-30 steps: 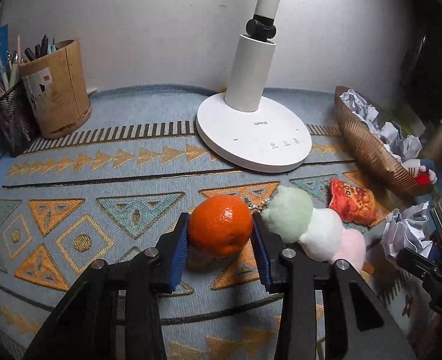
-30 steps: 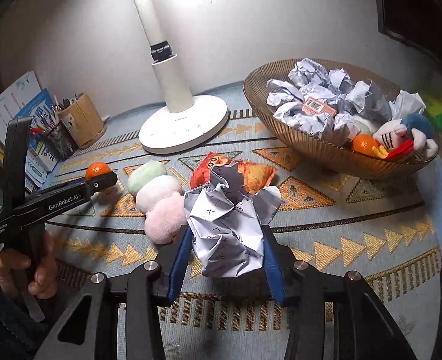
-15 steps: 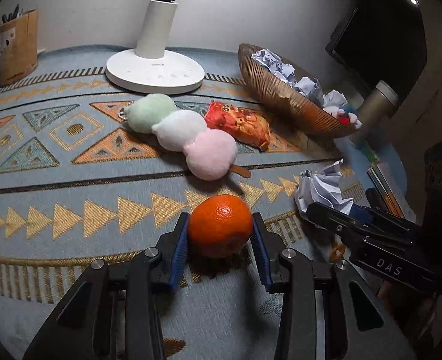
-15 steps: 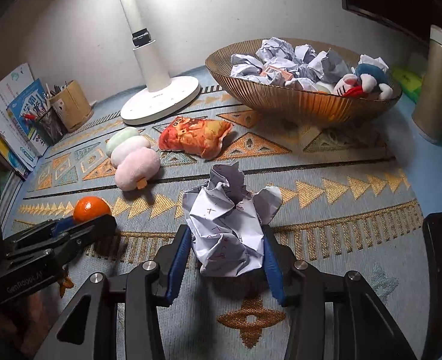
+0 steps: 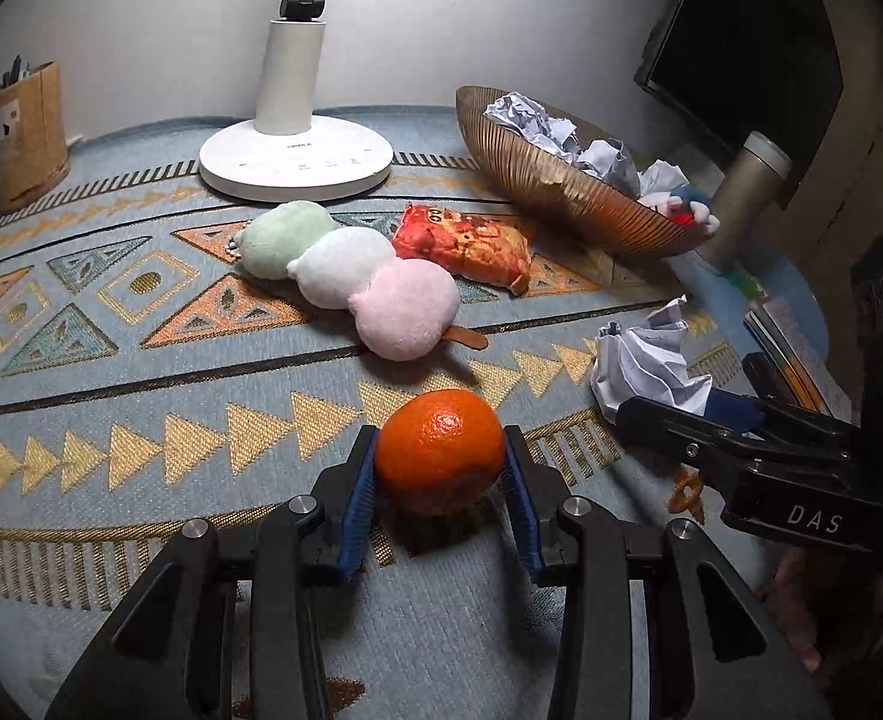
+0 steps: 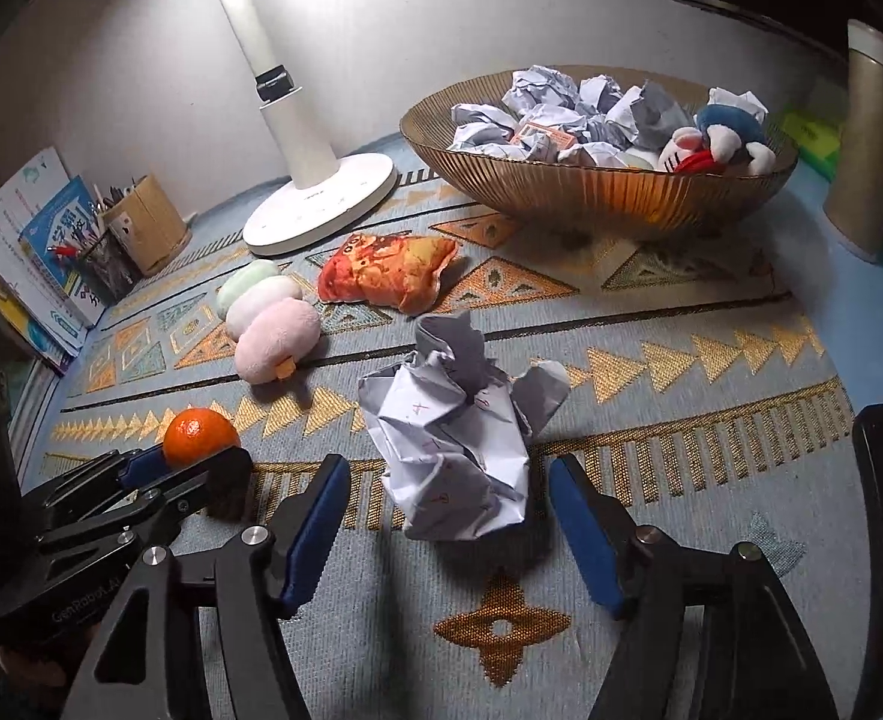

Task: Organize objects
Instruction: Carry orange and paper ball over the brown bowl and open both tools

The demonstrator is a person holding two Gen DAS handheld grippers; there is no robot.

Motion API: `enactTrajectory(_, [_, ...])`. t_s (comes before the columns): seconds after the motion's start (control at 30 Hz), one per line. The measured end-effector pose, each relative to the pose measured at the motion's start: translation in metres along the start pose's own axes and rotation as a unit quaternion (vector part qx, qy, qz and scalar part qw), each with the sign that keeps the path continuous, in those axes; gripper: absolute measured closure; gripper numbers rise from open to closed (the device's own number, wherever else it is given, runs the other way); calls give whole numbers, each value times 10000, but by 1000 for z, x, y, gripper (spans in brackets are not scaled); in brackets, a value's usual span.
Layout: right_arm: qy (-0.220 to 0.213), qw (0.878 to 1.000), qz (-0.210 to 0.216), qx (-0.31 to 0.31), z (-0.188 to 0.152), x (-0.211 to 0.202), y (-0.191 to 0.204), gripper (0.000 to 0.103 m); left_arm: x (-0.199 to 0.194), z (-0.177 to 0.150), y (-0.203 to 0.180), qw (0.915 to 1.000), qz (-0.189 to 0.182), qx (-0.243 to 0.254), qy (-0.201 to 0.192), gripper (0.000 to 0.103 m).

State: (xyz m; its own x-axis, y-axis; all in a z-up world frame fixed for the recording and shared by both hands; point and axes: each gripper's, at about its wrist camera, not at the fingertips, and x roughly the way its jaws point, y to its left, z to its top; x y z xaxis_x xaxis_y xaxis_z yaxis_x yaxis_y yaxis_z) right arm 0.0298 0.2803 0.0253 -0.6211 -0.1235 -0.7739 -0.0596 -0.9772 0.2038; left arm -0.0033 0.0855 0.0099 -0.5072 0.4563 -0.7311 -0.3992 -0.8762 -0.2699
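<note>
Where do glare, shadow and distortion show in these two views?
Right wrist view: the lamp blows out white at the top edge, and the paper ball casts a shadow on the mat. Left wrist view: dim, with dark corners and fisheye bending of the mat stripes.

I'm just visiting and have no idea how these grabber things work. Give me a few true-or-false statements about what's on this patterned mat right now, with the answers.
1. The left gripper has its jaws closed on the orange. True.
2. The right gripper is squeezing the crumpled paper ball. False: its jaws stand spread, with a gap on each side of the paper.
3. The gold bowl holds crumpled papers. True.
4. The three-colour plush dumpling skewer lies inside the bowl. False: it lies on the mat, near the lamp base.
5. The red-orange snack-bag plush sits on the lamp base. False: it lies on the mat between skewer and bowl.
</note>
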Motion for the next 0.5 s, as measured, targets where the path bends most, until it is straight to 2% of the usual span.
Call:
enactTrajectory(0.07, [38,9996,-64,-262,-1,1,10,61,1,1,0,10000,-44,-30,51,67])
enactTrajectory(0.1, [17,9992,-126,-390,-2,-1,16,61,2,2,2,9998,-149,-83,129,67])
enactTrajectory(0.2, [-231,9978,-165,-603,0,-15,27,62,8,7,5,9952,-812,-405,375,67])
enactTrajectory(0.3, [-668,9959,-213,-571,18,-45,22,62,7,32,-10,9973,-625,-89,380,67])
enactTrajectory(0.4, [-1232,9912,-299,-374,51,-80,4,62,-4,77,-31,9972,-666,343,15,67])
enactTrajectory(0.5, [-1651,9842,-642,-71,86,-100,-18,61,-6,124,-58,9943,-663,762,-348,67])
